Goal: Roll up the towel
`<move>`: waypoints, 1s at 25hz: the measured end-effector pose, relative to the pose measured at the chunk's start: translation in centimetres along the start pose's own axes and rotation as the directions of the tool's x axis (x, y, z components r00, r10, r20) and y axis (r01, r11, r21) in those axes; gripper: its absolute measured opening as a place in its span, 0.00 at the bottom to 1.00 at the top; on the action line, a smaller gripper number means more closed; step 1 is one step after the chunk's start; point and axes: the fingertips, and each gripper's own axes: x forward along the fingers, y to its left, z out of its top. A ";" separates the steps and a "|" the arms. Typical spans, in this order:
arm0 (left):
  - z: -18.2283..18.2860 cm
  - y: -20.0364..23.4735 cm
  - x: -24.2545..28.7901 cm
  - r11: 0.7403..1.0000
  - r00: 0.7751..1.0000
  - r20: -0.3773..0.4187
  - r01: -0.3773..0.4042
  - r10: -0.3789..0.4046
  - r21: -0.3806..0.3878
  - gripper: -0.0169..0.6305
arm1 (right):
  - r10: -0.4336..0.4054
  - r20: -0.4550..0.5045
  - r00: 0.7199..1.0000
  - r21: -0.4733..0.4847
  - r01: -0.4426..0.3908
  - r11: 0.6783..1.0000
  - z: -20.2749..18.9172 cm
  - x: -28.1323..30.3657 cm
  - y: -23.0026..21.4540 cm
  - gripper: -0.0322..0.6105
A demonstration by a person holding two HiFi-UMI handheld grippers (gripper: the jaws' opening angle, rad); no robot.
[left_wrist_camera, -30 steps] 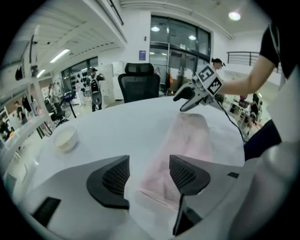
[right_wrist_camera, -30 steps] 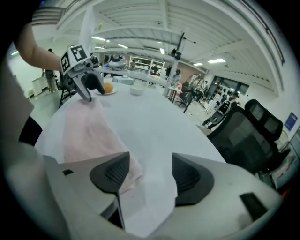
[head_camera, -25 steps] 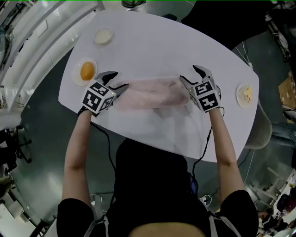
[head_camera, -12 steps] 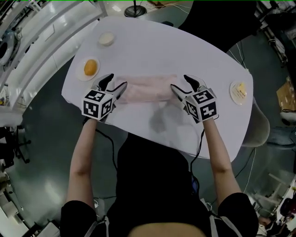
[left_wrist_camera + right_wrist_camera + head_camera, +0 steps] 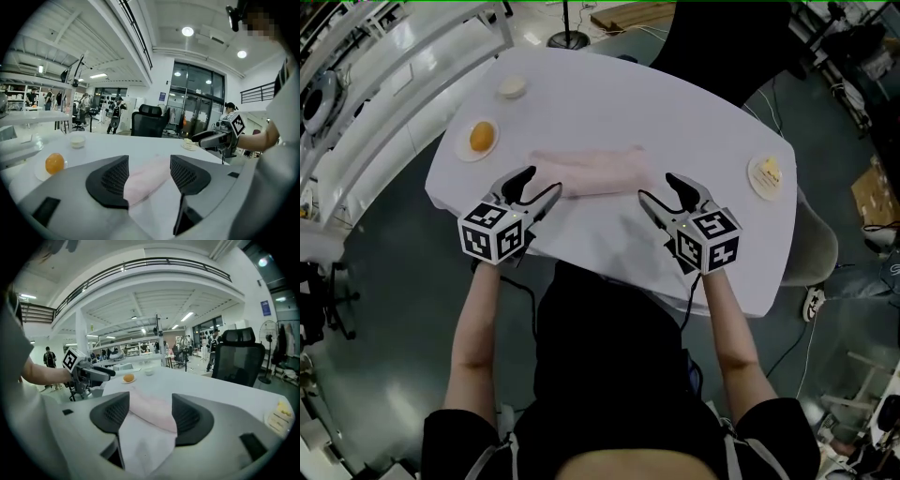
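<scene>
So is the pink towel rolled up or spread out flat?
Rolled or folded up, not spread: the towel lies as one narrow pink band across the table. Roll or fold, I cannot tell.

The towel [image 5: 586,173] is pale pink cloth, soft and matt, with a slightly fuzzy nap. The table [image 5: 609,103] has a smooth, matt white top with faint creases near its front edge. The fingers [image 5: 112,178] of the left gripper [image 5: 542,184] and the right gripper [image 5: 656,189] look like matt black plastic, with a fine raised grid on their inner faces. The bodies behind them are smooth grey with a dull sheen. The marker cubes [image 5: 495,234] are matt, printed black on white. The orange [image 5: 480,138] has a faintly shiny skin and lies on a smooth white plate [image 5: 464,153]. The dark floor [image 5: 384,281] has a polished sheen.
</scene>
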 end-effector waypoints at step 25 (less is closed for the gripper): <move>0.2 -11.5 -3.4 0.989 0.966 0.234 0.126 -0.106 -0.072 0.12 | -0.169 0.357 0.919 0.218 0.094 0.971 -2.4 -13.0 0.9 0.06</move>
